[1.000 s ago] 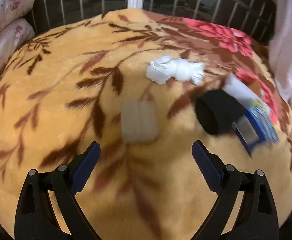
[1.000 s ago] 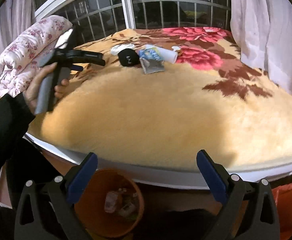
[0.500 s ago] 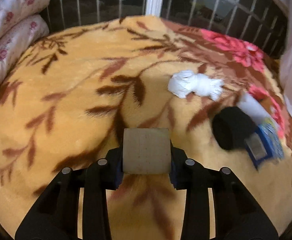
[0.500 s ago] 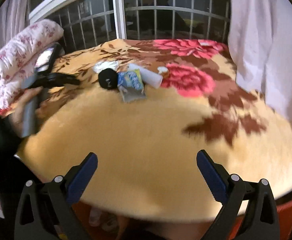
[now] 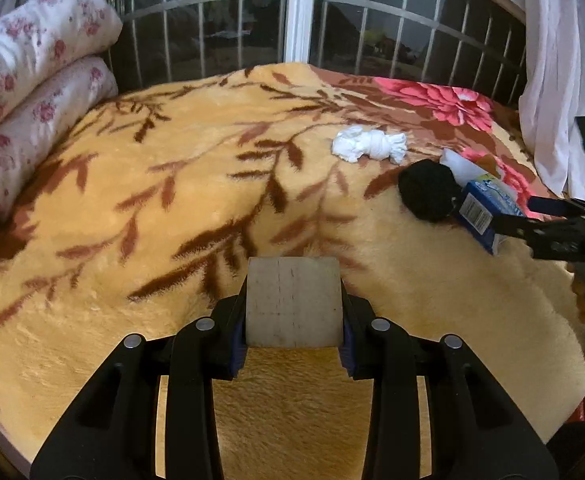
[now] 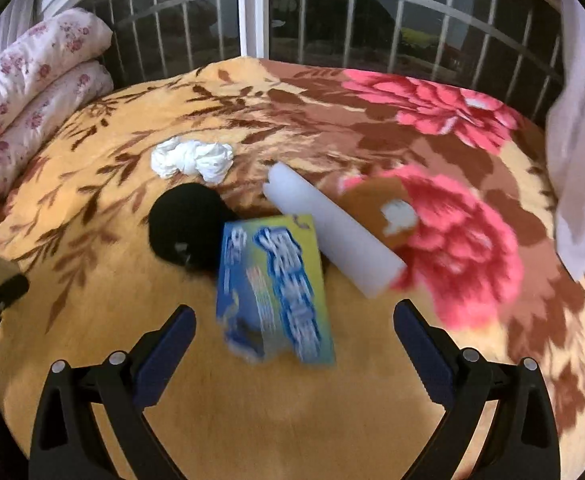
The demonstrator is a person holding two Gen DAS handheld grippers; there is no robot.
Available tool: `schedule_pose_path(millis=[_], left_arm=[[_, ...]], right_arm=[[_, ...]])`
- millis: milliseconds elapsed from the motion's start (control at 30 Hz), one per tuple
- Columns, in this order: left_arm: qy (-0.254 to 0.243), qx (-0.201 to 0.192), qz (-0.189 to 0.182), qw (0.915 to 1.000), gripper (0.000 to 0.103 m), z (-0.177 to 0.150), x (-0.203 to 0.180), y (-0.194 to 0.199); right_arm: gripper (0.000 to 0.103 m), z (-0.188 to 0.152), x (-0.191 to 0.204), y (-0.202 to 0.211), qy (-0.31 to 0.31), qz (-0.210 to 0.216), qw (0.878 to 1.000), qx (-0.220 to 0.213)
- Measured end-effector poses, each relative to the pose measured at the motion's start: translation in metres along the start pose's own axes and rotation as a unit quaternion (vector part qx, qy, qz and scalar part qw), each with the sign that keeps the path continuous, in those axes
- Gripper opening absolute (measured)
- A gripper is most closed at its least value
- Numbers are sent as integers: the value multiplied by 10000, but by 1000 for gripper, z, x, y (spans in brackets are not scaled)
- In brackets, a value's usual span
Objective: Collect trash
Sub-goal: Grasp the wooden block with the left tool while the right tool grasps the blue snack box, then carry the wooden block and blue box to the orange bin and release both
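Observation:
My left gripper (image 5: 292, 344) is shut on a grey-beige block (image 5: 292, 300) and holds it above the blanket. My right gripper (image 6: 294, 334) is open, its jaws on either side of the near end of a blue-and-yellow box (image 6: 274, 280) lying on the bed. Beside the box lie a black round object (image 6: 186, 228), a white cylinder (image 6: 332, 232), a crumpled white tissue (image 6: 190, 158) and a small brown-and-white piece (image 6: 388, 212). In the left wrist view the tissue (image 5: 368, 148), black object (image 5: 428, 190) and box (image 5: 482, 212) show, with the right gripper (image 5: 548, 220) at the box.
A yellow blanket (image 5: 132, 220) with brown leaves and red flowers covers the bed. Rolled floral quilts (image 5: 20, 92) lie at the left. A barred window (image 6: 252, 12) stands behind. A white curtain (image 6: 584, 160) hangs at the right.
My left gripper closed on the block and lifted it back. My right gripper moved from over the floor bin forward onto the bed to the blue box.

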State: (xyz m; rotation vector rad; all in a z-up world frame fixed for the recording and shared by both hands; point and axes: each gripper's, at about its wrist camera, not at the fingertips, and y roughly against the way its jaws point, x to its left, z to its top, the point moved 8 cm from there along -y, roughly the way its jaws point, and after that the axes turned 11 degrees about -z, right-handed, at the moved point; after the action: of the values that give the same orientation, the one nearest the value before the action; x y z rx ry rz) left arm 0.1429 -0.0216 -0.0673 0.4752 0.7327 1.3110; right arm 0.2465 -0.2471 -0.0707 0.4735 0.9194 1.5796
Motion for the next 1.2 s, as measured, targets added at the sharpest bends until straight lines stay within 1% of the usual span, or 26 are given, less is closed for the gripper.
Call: schedule_pose_path(millis=[133, 200, 267, 300, 367, 433, 500, 533, 567, 667, 767, 867, 900, 967, 1200], left_arm=[[156, 80, -27, 9998, 34, -2, 8, -7], [144, 66, -26, 9999, 34, -2, 8, -7], [97, 43, -4, 9999, 34, -3, 7, -7], [96, 45, -17, 9999, 34, -3, 6, -7], [107, 53, -55, 9999, 34, -4, 4, -8], [86, 60, -29, 9999, 34, -5, 3, -10], [73, 68, -29, 9999, 34, -5, 1, -12], [74, 75, -41, 9999, 34, -5, 1, -12], [83, 81, -50, 9999, 35, -6, 1, -13], [110, 80, -28, 9999, 34, -7, 1, -15], [106, 47, 0, 9999, 34, -8, 1, -15], [47, 7, 40, 10000, 34, -10, 0, -15], [22, -3, 59, 10000, 34, -10, -1, -14], [-39, -30, 100, 9999, 34, -11, -2, -14], [-101, -190, 194, 9996, 34, -14, -4, -5]], right_arm=[[97, 8, 8, -20, 39, -224, 9996, 163], [96, 11, 11, -27, 108, -359, 9991, 189], [90, 11, 13, -32, 179, -454, 9985, 265], [88, 9, 14, -36, 234, -528, 9977, 348], [79, 5, 17, -41, 315, -573, 9967, 477], [73, 1, 19, -45, 265, -451, 9970, 568], [63, 0, 17, -45, 35, -287, 9978, 602], [57, -1, 14, -45, -84, -283, 9977, 606], [55, 0, 12, -44, -148, -308, 9976, 598], [55, -3, 9, -42, -324, -290, 9975, 564], [54, -6, 7, -29, -513, -349, 9971, 433], [54, -11, 7, 2, -700, -251, 9972, 49], [54, -13, 8, 9, -748, -215, 9970, -19], [54, -22, 10, 27, -846, -91, 9963, -148], [55, -71, 29, 83, -892, 247, 9949, -406]])
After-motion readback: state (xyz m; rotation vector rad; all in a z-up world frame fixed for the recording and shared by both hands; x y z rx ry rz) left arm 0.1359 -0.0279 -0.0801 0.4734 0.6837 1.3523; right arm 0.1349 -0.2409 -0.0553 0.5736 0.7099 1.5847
